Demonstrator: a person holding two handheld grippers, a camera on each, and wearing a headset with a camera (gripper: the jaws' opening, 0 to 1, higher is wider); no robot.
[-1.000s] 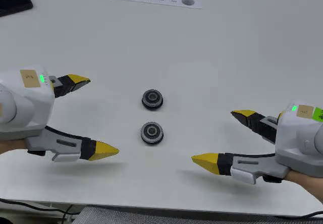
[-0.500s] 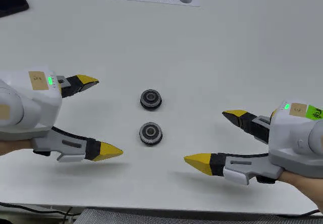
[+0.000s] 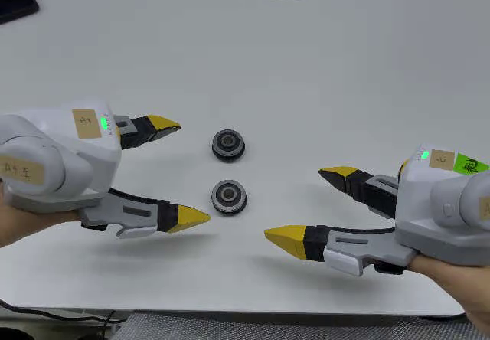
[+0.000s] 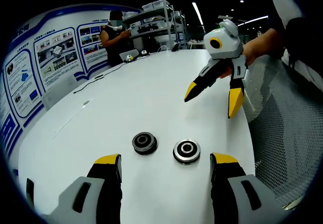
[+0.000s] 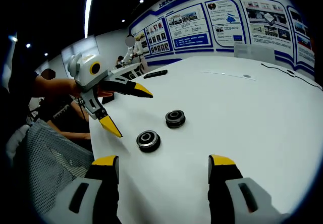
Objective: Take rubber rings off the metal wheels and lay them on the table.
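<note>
Now the left gripper (image 3: 191, 172) and right gripper (image 3: 295, 204), jaws apart, have moved closer to the near wheel (image 3: 229, 196); its rubber ring (image 3: 217, 200) is still on.

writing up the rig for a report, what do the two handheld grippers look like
The left gripper and right gripper match: rounded white plastic bodies, two tapered jaws each in grey then black, ending in pointed yellow tips. Each carries a lit green lamp and tan paper labels with handwriting too small to read. The right one also has a bright green sticker.
</note>
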